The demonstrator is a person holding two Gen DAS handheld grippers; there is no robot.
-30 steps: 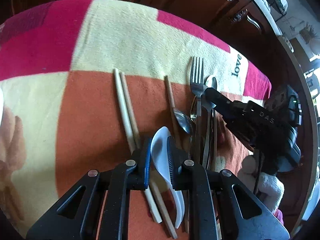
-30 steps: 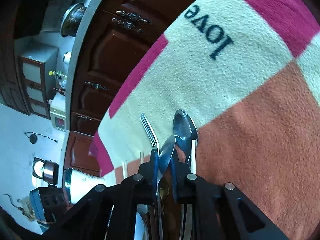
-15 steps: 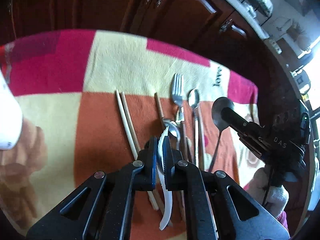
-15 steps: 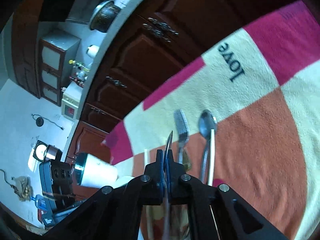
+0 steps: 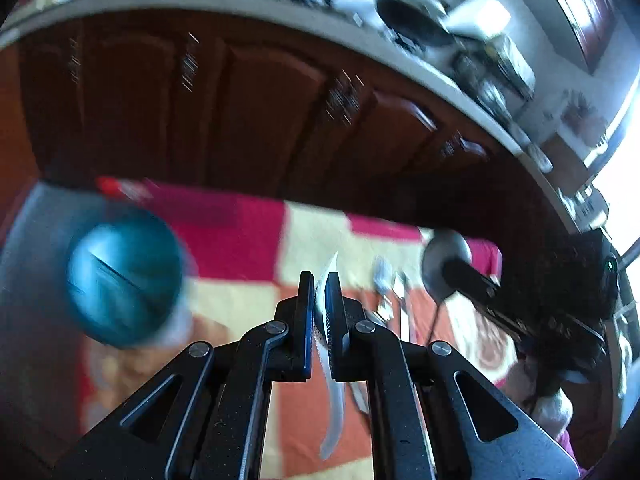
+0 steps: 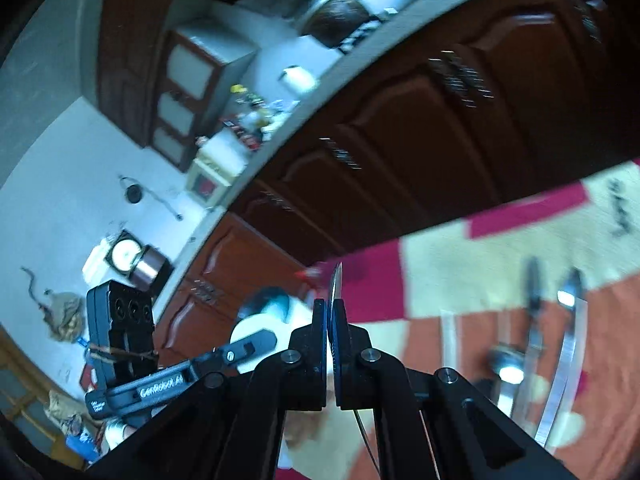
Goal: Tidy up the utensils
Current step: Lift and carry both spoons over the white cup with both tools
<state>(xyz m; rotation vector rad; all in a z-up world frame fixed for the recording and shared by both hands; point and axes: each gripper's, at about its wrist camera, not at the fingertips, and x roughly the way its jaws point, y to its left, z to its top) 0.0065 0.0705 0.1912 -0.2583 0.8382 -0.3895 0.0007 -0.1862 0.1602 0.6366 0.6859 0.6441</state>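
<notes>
Left wrist view: the left gripper [image 5: 319, 280] is closed on a white spoon [image 5: 331, 376], which stands edge-on between the pads, its tip poking out past them and its other end hanging below the jaws. It is held up in the air above the blanket [image 5: 240, 232]. To the left, a little beyond the jaws, sits a cup [image 5: 124, 284] with a teal inside, its mouth turned toward the camera; everything is blurred. On the right the right gripper [image 5: 448, 266] holds a metal spoon [image 5: 438, 268] by the bowl, clear of the blanket. Farther off, between the two grippers, the other utensils [image 5: 390, 292] lie on the orange patch.

Right wrist view: the right gripper's [image 6: 331, 304] jaws are pressed together on the metal spoon [image 6: 336, 280], seen as a thin edge sticking up, its slim handle trailing below. To the left the left gripper [image 6: 256, 340] reaches in front of the cup [image 6: 264, 304]. Loose utensils [image 6: 536, 344] lie to the right on the blanket [image 6: 440, 256].

The step in hand looks like carrying: both spoons are picked up and off the cloth, with the cup the likely holder. Next, each spoon needs bringing over the cup's mouth, tipping handle-down, and releasing only once it is inside the rim. The left one is nearer, so it should probably go first, leaving room for the right.
</notes>
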